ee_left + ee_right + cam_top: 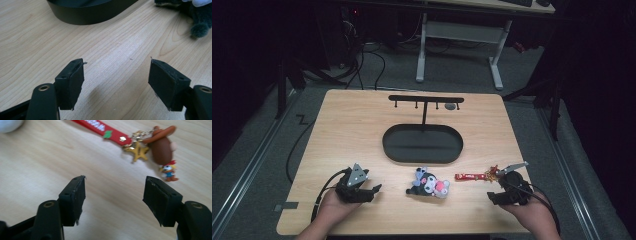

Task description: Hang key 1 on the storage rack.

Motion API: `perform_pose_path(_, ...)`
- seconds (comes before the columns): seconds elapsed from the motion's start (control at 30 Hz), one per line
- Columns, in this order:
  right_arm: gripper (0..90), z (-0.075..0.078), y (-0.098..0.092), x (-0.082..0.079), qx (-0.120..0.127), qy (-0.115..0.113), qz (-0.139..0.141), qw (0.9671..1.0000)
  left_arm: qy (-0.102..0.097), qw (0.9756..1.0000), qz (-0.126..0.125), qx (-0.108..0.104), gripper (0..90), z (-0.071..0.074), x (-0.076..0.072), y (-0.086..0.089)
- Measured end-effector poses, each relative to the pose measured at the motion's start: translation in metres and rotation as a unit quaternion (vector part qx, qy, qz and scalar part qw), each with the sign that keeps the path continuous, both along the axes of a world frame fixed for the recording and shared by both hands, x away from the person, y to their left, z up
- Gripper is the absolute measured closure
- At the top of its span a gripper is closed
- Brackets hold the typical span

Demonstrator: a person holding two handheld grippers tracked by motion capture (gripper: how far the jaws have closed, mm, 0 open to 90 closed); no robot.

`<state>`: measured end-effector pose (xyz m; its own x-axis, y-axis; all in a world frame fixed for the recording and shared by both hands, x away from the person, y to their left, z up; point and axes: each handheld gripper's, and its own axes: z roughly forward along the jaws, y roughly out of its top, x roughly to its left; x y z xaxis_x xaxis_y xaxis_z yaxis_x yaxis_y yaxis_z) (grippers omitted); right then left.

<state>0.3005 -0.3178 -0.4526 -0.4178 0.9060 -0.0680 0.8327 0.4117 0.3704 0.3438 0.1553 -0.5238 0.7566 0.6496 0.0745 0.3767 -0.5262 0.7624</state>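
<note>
High view: wooden surface [362, 125] with a black oval tray [422, 143] in the middle and a black T-shaped hanger stand [426, 100] rising behind it. Small grey something hanging under the stand's right end, too tiny to identify. Plush toy [429, 182] lying near the front edge, dark with white and pink bits, details mushy at this size. Keychain [477, 175] to its right: red strap plus a gold-and-brown clump, just a smear from up here. Left gripper [374, 190] sitting at the front left, well apart from the plush, fingers spread. Right gripper [493, 196] at the front right, just short of the keychain, mostly covered by its own body and grey plate, so finger gap hard to read here. Room beyond mostly dark, another desk's legs cut off at the top.

Left gripper view: fingers [71, 80] clearly apart, nothing but bare wood between. Tray wall cropped at the top edge, fuzzy dark plush foot poking in at the top right, rest cut off.

Right gripper view: fingers [73, 197] apart too, empty wood between, not touching anything. Keychain lying just ahead and to the right: red strap with lettering too blurry to read and cut off at the top, gold star, brown hat-shaped charm, tiny cowboy figure. White blob cropped at the top-left corner, can't tell what.
</note>
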Motion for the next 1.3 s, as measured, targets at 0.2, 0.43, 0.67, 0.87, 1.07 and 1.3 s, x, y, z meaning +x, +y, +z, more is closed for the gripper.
perform_pose_path(0.2, 36.0, 0.001, -0.007, 0.022, -0.016, 0.026, -0.015, 0.9994, -0.001, 1.0000, -0.002, 0.003, 29.2, 0.001, -0.001, 0.000)
perform_pose_path(0.43, 35.5, 0.000, -0.012, 0.044, -0.020, 0.042, -0.022, 0.9986, -0.001, 1.0000, -0.001, 0.002, 29.2, 0.000, -0.001, 0.001)
perform_pose_path(0.67, 29.2, -0.007, -0.017, 0.062, -0.014, 0.054, -0.031, 0.9979, -0.001, 1.0000, 0.000, 0.001, 29.3, 0.000, 0.000, 0.002)
perform_pose_path(0.87, 29.8, -0.007, -0.027, 0.066, -0.013, 0.054, -0.038, 0.9978, 0.000, 1.0000, -0.002, 0.002, 29.3, 0.000, -0.001, 0.003)
perform_pose_path(1.07, 37.5, -0.011, -0.029, 0.074, -0.025, 0.059, -0.034, 0.9974, 0.001, 1.0000, -0.001, 0.003, 29.5, 0.000, -0.002, 0.003)
perform_pose_path(1.3, 42.8, -0.023, -0.040, 0.081, -0.018, 0.076, -0.044, 0.9960, 0.006, 0.9999, -0.004, 0.007, 29.7, -0.002, -0.002, 0.002)
